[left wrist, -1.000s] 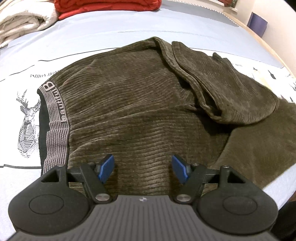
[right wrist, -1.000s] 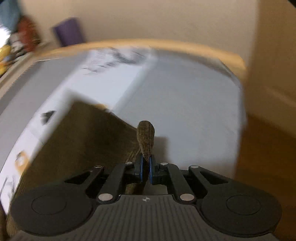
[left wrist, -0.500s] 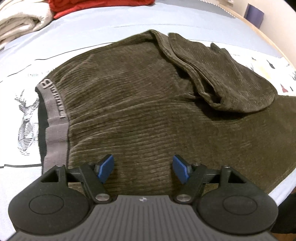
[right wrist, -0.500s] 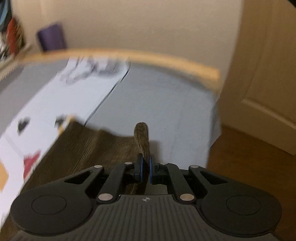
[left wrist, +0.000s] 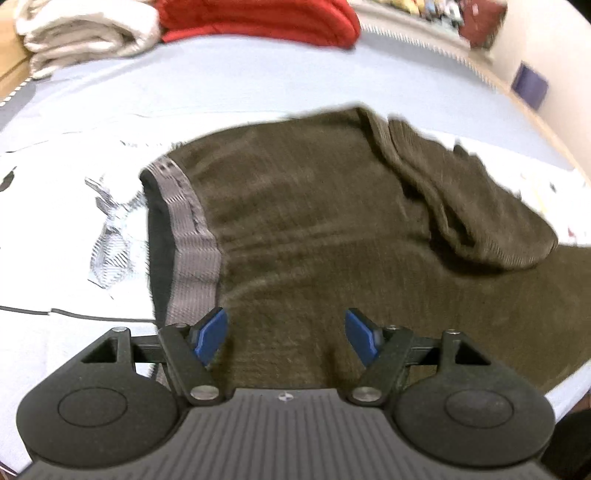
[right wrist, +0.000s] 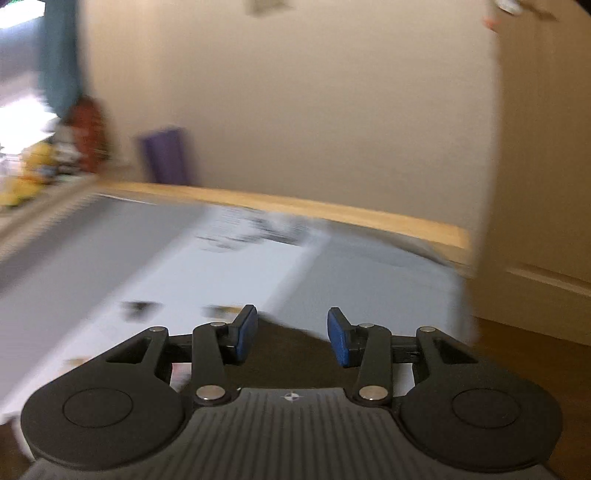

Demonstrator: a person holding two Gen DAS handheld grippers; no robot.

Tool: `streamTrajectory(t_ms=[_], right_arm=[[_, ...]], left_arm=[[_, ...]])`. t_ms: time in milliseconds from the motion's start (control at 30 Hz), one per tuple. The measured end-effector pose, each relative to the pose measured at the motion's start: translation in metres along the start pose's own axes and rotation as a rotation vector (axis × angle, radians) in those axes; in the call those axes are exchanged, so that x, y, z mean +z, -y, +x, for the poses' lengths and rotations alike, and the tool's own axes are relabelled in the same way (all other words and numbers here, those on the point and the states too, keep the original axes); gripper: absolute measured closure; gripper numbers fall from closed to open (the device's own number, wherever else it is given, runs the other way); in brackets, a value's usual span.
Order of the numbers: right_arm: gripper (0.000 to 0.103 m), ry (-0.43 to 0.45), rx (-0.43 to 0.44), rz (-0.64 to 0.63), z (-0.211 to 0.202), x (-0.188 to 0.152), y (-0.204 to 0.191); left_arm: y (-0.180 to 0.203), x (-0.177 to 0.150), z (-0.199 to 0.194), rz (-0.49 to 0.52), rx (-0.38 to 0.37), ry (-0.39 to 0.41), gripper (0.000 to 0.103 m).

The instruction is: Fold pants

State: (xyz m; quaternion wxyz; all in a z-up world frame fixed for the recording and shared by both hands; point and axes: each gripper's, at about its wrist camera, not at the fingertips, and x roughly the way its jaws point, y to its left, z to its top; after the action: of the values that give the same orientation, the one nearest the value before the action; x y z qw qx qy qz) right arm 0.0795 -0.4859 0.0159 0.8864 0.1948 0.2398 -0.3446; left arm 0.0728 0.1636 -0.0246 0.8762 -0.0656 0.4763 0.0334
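Left wrist view: brown ribbed corduroy pants lie flat on the pale blue bed sheet, one leg folded over. Bare sheet lies beyond them. The left gripper and right gripper both gape, holding nothing.

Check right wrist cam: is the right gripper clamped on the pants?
No, the right gripper is open, its blue pads apart with nothing between them, above the brown pants.

The pants were a dark olive-brown corduroy with fine ribs, and the waistband was a grey knit strip with some lettering on it, black on the inside. The bed sheet was pale blue with a white panel carrying a grey-black line-art print. Behind sat a red folded blanket and a cream one. Both hand-held grippers were black with blue pads, the right ones too. The bed frame was light wood, the wall beige.
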Motion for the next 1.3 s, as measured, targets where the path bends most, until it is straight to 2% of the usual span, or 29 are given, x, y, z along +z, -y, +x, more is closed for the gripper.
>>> streamTrajectory(t_ms=[33,100,200,267,367,433,467,533,567,633,733,800,900,1167,1300], right_arm=[[0.059,0.014,0.055,-0.021,-0.013,-0.002,-0.01],[0.059,0.046,0.186,-0.091,-0.046,-0.009,-0.039],[0.064,0.11,0.359,-0.217,-0.096,-0.03,-0.08],[0.076,0.102,0.503,-0.31,-0.12,-0.05,-0.102],[0.076,0.052,0.628,-0.439,-0.134,-0.077,-0.128],[0.076,-0.017,0.683,-0.49,-0.138,-0.09,-0.142],[0.076,-0.035,0.693,-0.519,-0.137,-0.097,-0.149],[0.076,-0.011,0.689,-0.582,-0.136,-0.103,-0.158],[0.076,0.007,0.682,-0.603,-0.135,-0.103,-0.161],[0.076,0.023,0.67,-0.617,-0.134,-0.1,-0.163],[0.076,-0.019,0.679,-0.595,-0.134,-0.099,-0.157],[0.076,-0.034,0.678,-0.588,-0.129,-0.096,-0.157],[0.075,-0.047,0.672,-0.582,-0.126,-0.102,-0.155],[0.075,-0.065,0.657,-0.571,-0.114,-0.096,-0.137],[0.074,-0.083,0.632,-0.558,-0.106,-0.092,-0.126]], left_arm=[[-0.005,0.0,-0.007,-0.01,-0.002,0.025,0.031],[-0.015,0.0,-0.02,-0.013,-0.005,0.067,0.055],[-0.029,-0.001,-0.033,0.008,-0.005,0.076,0.075],[-0.04,0.003,-0.038,0.036,0.002,0.055,0.077],[-0.058,0.006,-0.047,0.085,0.017,0.07,0.077],[-0.079,-0.002,-0.047,0.056,0.005,0.103,0.077],[-0.093,-0.01,-0.043,0.014,0.002,0.108,0.077],[-0.127,-0.013,-0.025,-0.167,-0.018,-0.001,0.077],[-0.14,-0.014,-0.023,-0.235,-0.035,-0.001,0.077],[-0.151,-0.016,-0.013,-0.285,-0.05,-0.049,0.076],[-0.144,-0.017,0.001,-0.266,-0.082,-0.12,0.067],[-0.133,-0.015,0.006,-0.225,-0.092,-0.129,0.049],[-0.117,-0.011,0.014,-0.173,-0.086,-0.146,0.047],[-0.084,-0.002,0.045,-0.104,0.01,-0.215,0.046],[-0.073,-0.002,0.059,-0.069,0.063,-0.257,0.039]])
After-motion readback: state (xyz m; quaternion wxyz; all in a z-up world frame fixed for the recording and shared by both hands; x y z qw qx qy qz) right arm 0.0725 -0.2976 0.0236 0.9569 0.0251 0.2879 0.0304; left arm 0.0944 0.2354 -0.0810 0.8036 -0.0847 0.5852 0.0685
